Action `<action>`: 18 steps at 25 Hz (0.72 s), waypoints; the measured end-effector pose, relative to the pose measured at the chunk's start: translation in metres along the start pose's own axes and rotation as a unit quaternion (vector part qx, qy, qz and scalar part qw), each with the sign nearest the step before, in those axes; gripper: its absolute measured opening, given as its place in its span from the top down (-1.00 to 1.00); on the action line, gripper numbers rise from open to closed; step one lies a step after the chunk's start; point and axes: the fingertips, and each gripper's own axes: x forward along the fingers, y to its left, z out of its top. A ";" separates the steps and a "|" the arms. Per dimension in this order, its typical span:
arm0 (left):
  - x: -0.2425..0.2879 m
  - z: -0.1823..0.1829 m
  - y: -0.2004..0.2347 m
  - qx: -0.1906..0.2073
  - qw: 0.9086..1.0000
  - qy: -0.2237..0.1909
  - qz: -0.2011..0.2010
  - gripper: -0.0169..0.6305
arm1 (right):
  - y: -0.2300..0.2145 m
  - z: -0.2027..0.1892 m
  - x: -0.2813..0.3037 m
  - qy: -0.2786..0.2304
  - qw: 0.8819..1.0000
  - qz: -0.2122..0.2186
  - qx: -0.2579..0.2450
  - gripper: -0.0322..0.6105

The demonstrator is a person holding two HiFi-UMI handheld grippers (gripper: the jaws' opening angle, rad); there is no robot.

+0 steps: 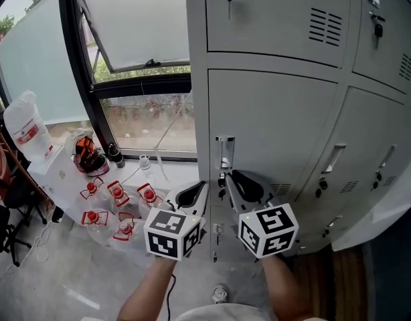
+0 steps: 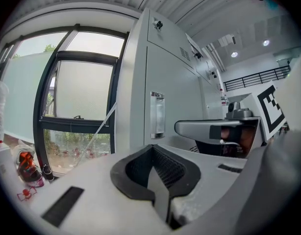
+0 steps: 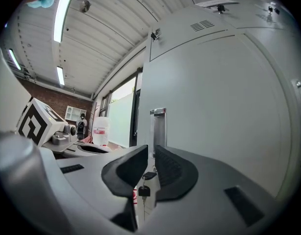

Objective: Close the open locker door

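Note:
The grey locker door (image 1: 279, 132) in front of me lies flush with the doors around it. Its chrome recessed handle (image 1: 224, 154) sits at the door's left edge, and the handle (image 3: 158, 126) also shows in the right gripper view. Below it a black-headed key (image 3: 148, 176) sticks out of the lock, and a second key (image 3: 143, 191) dangles from it. My right gripper (image 1: 229, 177) is at that lock, with its jaws nearly together and the key head between their tips. My left gripper (image 1: 203, 187) hovers just left of the door edge, shut and empty.
More locker doors (image 1: 379, 152) stand to the right, and an upper door (image 1: 272, 12) has a key in it. At the left are a window (image 1: 138, 59), a white table (image 1: 65, 179) with red-capped items (image 1: 117, 191), and a water jug (image 1: 25, 129).

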 end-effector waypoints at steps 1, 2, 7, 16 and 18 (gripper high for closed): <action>-0.002 -0.001 -0.003 0.000 1.000 0.000 -0.002 0.93 | 0.001 -0.001 -0.004 0.001 1.000 -0.002 0.000 0.77; -0.004 -0.002 -0.007 0.000 1.000 0.001 -0.004 0.93 | 0.001 -0.003 -0.008 0.003 1.000 -0.004 0.001 0.77; -0.013 -0.008 -0.024 0.000 1.000 0.008 -0.017 0.93 | 0.005 -0.007 -0.030 0.008 1.000 -0.016 0.003 0.77; -0.035 -0.015 -0.047 0.001 0.999 0.011 -0.034 0.93 | 0.019 -0.013 -0.065 0.013 0.999 -0.032 0.004 0.82; -0.040 -0.017 -0.052 0.001 0.999 0.010 -0.037 0.93 | 0.023 -0.013 -0.072 0.011 0.999 -0.035 0.003 0.84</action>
